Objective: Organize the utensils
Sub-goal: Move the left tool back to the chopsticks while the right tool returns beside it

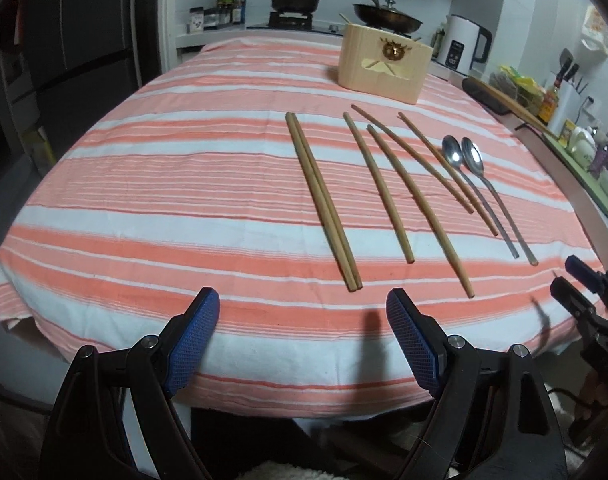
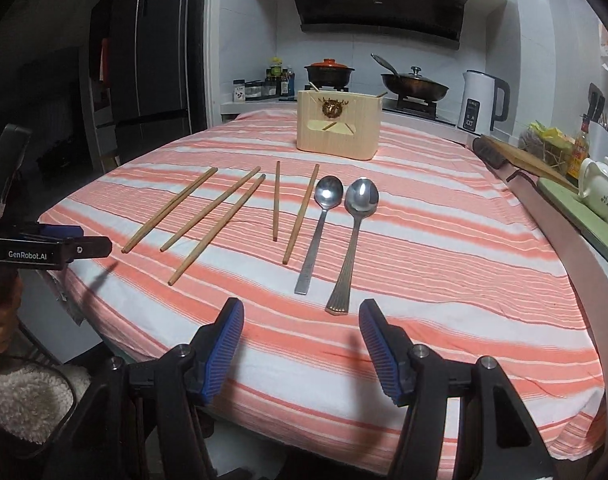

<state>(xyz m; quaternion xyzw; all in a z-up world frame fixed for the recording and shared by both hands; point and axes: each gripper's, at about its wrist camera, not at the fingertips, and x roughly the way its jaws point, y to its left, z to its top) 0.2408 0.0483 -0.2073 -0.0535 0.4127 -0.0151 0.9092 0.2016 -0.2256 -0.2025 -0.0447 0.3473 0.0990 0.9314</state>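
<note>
Several wooden chopsticks (image 1: pixel 324 200) (image 2: pixel 211 208) and two metal spoons (image 1: pixel 484 192) (image 2: pixel 352 236) lie on the striped tablecloth (image 1: pixel 183 184) (image 2: pixel 444 264). A wooden utensil holder (image 1: pixel 384 65) (image 2: pixel 338 125) stands at the far side. My left gripper (image 1: pixel 302 312) is open and empty, just short of the near ends of a touching chopstick pair. My right gripper (image 2: pixel 301 320) is open and empty, near the spoon handles. The right gripper also shows at the right edge of the left wrist view (image 1: pixel 572 276), and the left gripper at the left edge of the right wrist view (image 2: pixel 79 246).
A stove with a pot (image 2: pixel 328 73) and a pan (image 2: pixel 414 85) is behind the table. A white kettle (image 2: pixel 484 100) stands to the right. A side counter (image 2: pixel 576 216) holds a teapot, bottles and a board. A dark fridge (image 2: pixel 151 64) stands to the left.
</note>
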